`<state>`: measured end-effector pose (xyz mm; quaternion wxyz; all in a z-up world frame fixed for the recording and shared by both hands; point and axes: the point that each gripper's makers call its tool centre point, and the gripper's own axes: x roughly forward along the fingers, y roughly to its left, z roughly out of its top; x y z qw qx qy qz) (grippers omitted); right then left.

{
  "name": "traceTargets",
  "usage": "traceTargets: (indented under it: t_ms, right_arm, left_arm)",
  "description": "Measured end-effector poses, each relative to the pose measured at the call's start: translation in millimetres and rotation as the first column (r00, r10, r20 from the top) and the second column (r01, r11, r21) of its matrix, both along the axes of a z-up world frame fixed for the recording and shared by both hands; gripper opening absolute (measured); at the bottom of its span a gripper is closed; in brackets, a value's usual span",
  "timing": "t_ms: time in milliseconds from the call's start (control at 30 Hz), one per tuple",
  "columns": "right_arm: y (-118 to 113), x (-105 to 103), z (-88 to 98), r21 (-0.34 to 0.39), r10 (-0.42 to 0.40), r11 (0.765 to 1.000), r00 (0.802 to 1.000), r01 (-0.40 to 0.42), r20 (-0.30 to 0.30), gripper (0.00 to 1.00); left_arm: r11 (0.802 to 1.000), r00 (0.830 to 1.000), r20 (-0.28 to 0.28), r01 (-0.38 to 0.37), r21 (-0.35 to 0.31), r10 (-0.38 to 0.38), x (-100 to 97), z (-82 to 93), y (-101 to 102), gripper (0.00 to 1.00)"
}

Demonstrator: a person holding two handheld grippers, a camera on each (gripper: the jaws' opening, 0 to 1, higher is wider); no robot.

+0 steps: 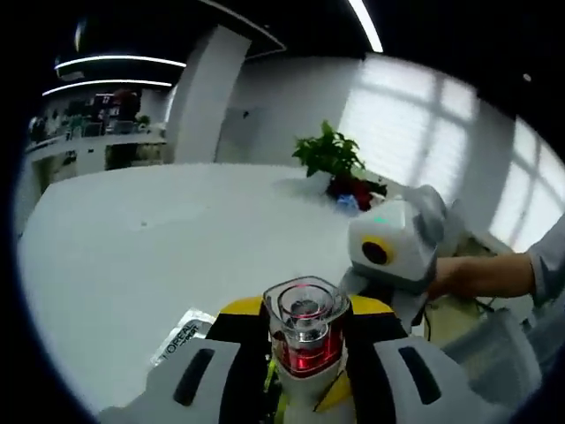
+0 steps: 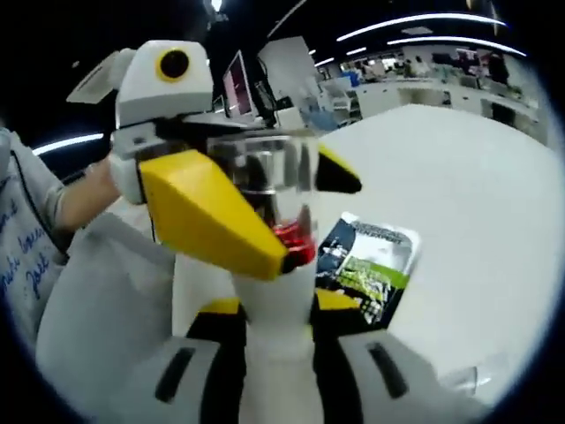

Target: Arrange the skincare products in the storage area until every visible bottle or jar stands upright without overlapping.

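An open-plan office is stretching out around a broad white table (image 1: 132, 256). Long strip lights (image 1: 115, 62) are glowing along a dark ceiling, and daylight is pouring through a big gridded window (image 1: 424, 124). A white square pillar (image 1: 199, 93) is standing behind the table, with desks and cluttered shelves (image 1: 88, 124) lining the far wall. A potted green plant (image 1: 331, 155) is sitting near the table's far edge.
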<state>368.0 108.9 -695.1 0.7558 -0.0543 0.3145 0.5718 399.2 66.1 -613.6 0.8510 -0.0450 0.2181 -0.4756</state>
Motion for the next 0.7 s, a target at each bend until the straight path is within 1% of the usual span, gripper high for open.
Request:
traceTargets:
  t_ms: [67,100,200,300,433,533,600,667,700]
  right_arm:
    - [-2,-1,-0.5,-0.011,0.009,1.000,1.000,-0.009,0.009,0.28]
    - [-3,-2,-0.8,-0.014,0.016,1.000,1.000,-0.016,0.014,0.28]
    - [-8,-5,-1.1,-0.024,0.031,0.999,0.999,-0.031,0.030,0.28]
    - [-14,-7,-1.1,-0.040,0.054,0.998,0.998,-0.052,0.045,0.28]
    - [-23,-12,-1.0,-0.042,0.095,0.995,0.994,-0.092,0.061,0.28]
    - [-31,-17,-1.2,-0.053,0.133,0.990,0.988,-0.129,0.073,0.28]
    - [-35,-19,-1.9,-0.054,0.155,0.987,0.985,-0.151,0.076,0.28]
    - [-39,-24,-2.4,-0.056,0.196,0.980,0.976,-0.191,0.090,0.28]
    - [-41,-25,-3.0,-0.054,0.196,0.980,0.976,-0.192,0.092,0.28]
  left_arm:
    - [1.000,1.000,0.010,0.019,0.006,-0.019,-3.2,0.4,-3,0.30]
    - [1.000,0.999,0.015,0.030,0.008,-0.030,-2.1,-0.3,-1,0.30]
    - [0.998,0.997,0.033,0.064,0.016,-0.064,-3.4,-0.1,-6,0.30]
    - [0.996,0.995,0.036,0.088,0.012,-0.089,-6.4,0.3,-11,0.30]
    - [0.991,0.991,0.038,0.132,-0.001,-0.132,-12.6,1.2,-17,0.30]
    - [0.985,0.984,0.049,0.173,-0.005,-0.173,-18.5,2.3,-22,0.29]
    - [0.979,0.977,0.064,0.206,-0.004,-0.205,-23.5,3.2,-25,0.29]
    - [0.970,0.966,0.080,0.245,0.002,-0.244,-29.3,3.6,-29,0.29]
    - [0.967,0.963,0.086,0.255,0.002,-0.254,-31.8,4.2,-31,0.28]
